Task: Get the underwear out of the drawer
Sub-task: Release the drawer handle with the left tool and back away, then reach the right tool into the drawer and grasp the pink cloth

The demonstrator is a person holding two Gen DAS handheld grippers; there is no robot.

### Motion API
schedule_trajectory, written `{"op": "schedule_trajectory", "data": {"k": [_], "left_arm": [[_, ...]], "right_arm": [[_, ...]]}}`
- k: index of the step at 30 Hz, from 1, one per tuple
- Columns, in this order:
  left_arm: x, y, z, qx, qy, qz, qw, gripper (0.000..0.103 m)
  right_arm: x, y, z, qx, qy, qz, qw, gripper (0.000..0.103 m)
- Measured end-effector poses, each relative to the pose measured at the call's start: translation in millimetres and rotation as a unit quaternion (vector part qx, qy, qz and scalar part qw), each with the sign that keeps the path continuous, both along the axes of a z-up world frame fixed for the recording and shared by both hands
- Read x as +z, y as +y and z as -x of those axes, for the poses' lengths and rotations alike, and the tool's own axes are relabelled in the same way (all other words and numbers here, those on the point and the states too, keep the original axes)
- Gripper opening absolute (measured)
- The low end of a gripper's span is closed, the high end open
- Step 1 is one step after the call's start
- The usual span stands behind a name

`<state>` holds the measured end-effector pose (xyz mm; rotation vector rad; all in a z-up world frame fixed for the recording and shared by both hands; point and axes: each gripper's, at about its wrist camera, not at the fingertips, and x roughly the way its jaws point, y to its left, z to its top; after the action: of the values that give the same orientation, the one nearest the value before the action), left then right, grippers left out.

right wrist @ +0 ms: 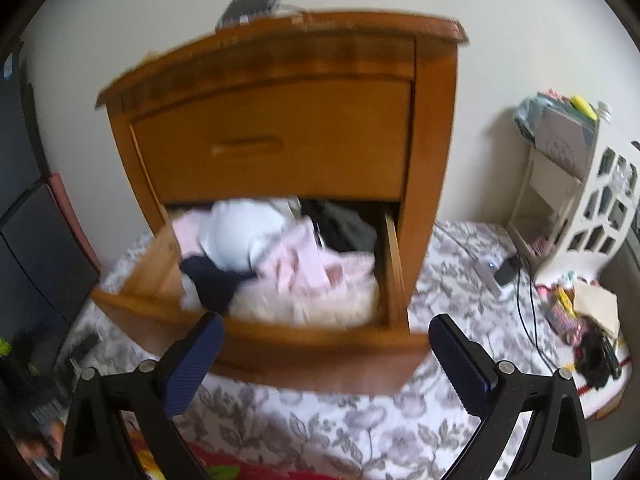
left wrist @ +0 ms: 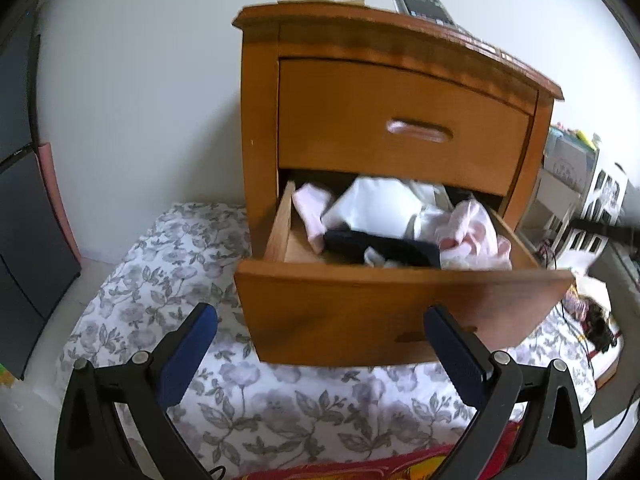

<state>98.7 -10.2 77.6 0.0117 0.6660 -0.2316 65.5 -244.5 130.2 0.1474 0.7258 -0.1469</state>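
No text, label, brand or number could be read in either view. The dark flat device (left wrist: 424, 2) on top of the nightstand (left wrist: 384, 92) showed rows of marks, too blurred to make out (the right wrist view was smeared throughout). A box (right wrist: 566, 142) on the side shelf carried a faint, illegible round emblem.

Left gripper (left wrist: 320, 316) and right gripper (right wrist: 326, 326): each has two black, angular plastic arms that taper forward. Each finger ends in a dark blue pad (left wrist: 188, 354) with a finely dotted, textured face (right wrist: 460, 360). Round silver screws (left wrist: 141, 357) sit at the arm joints.
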Motion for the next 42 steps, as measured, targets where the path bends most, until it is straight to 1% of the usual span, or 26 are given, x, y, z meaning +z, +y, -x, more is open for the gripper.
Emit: {"op": "schedule_trajectory", "data": {"k": [5, 11, 14, 20, 25, 28, 33, 37, 41, 42], "left_arm": [[-11.9, -6.1, 1.3, -0.011, 0.011, -0.034, 0.9993, 0.103], [-25.6, -6.8, -4.1, -0.016, 0.032, -0.033, 0.9988, 0.103], [-32.2, -8.5, -6.6, -0.02, 0.042, -0.033, 0.9984, 0.103], [-39.1, -13.6, -9.7, -0.026, 0.048, -0.044, 0.9975, 0.103], [-43.7, -19.2, -10.7, -0.03, 0.052, -0.058, 0.9965, 0.103], [-45.0, -22.6, -10.9, -0.032, 0.05, -0.067, 0.996, 0.103], [-46.9, -25.0, -12.3, -0.031, 0.051, -0.075, 0.9954, 0.103], [-47.9, -23.0, -15.3, -0.024, 0.053, -0.071, 0.9958, 0.103], [-48.8, -18.3, -18.4, -0.011, 0.054, -0.066, 0.9963, 0.103], [-49.3, -18.2, -19.2, -0.011, 0.056, -0.066, 0.9962, 0.103]], "right_arm": [[25.6, -3.5, -23.8, -0.002, -0.011, 0.01, 1.0, 0.103], [37.7, -5.2, -48.7, 0.006, -0.006, 0.029, 1.0, 0.103], [35.1, -7.0, -66.7, 0.01, 0.013, 0.037, 0.999, 0.103], [15.3, -12.6, -98.1, 0.015, 0.067, 0.019, 0.998, 0.103], [-19.1, -8.7, -119.2, 0.024, 0.118, 0.0, 0.993, 0.103], [-41.2, -3.1, -129.8, 0.034, 0.143, -0.004, 0.989, 0.1], [-65.6, 0.9, -140.9, 0.042, 0.169, -0.005, 0.985, 0.097], [-75.8, -0.4, -145.6, 0.046, 0.181, -0.005, 0.982, 0.093], [-78.0, -0.2, -148.5, 0.052, 0.177, -0.002, 0.983, 0.089], [-78.0, 0.3, -148.9, 0.055, 0.173, -0.003, 0.983, 0.085]]}}
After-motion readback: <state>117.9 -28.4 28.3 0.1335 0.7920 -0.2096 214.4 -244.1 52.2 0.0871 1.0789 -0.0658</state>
